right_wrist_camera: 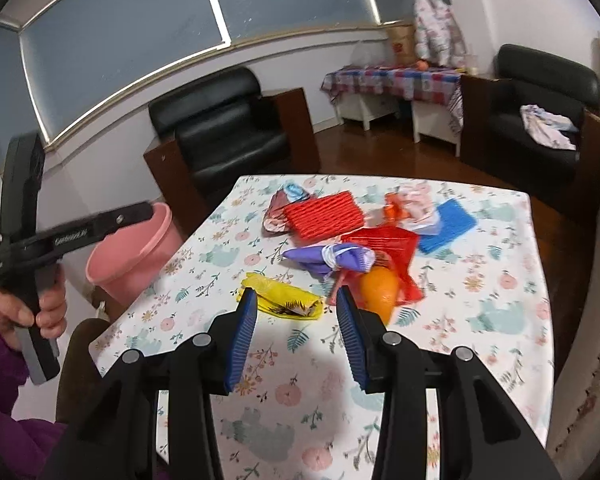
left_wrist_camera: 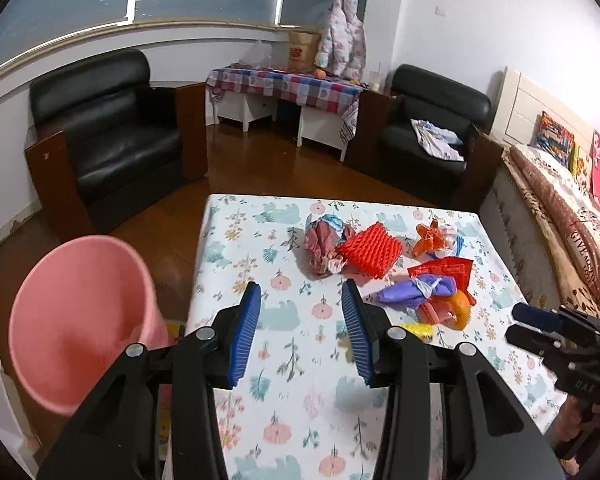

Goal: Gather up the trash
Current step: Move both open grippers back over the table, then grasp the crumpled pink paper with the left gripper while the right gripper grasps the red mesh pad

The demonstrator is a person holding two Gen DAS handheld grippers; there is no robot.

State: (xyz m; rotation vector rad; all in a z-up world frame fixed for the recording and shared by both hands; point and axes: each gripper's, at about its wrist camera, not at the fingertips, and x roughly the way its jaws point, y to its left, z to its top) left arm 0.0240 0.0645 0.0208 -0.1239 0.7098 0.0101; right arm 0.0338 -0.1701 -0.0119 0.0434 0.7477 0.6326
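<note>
**A:** Where does the trash lie from the two grippers?

**B:** It sits in a loose heap on the far half of the floral-cloth table (right_wrist_camera: 480, 320). The right gripper (right_wrist_camera: 296, 304) hovers above the near half, its blue-padded jaws about half open and holding nothing. Just ahead of its tips, apart from them, lies a yellow wrapper (right_wrist_camera: 284, 300), its long axis running side to side across the gripper's line. Beyond it are a purple wrapper (right_wrist_camera: 332, 258), an orange fruit (right_wrist_camera: 378, 292) in red plastic, and a red foam net (right_wrist_camera: 322, 216).

**A:** And the left gripper?

**B:** The left gripper (left_wrist_camera: 302, 308) also stands open and empty, further to the left, near the table's left edge. The heap lies ahead and to its right; the yellow wrapper shows only as a sliver behind its right finger. I judge the right hand the nearer one for that wrapper.

**A:** Where should the trash go?

**B:** Probably into the pink bucket (left_wrist_camera: 80, 320) on the floor, just beside the table's left edge, on the left gripper's side.

**A:** Any writing?

**B:** A brown blanket (left_wrist_camera: 580, 248) at the right edge of the left view carries white capitals beginning "GIVE"; the rest I cannot tell. The grippers' bodies bear small white lettering, too blurred to read. A person's hand (right_wrist_camera: 46, 308) in a purple sleeve grips the left tool's handle.
</note>
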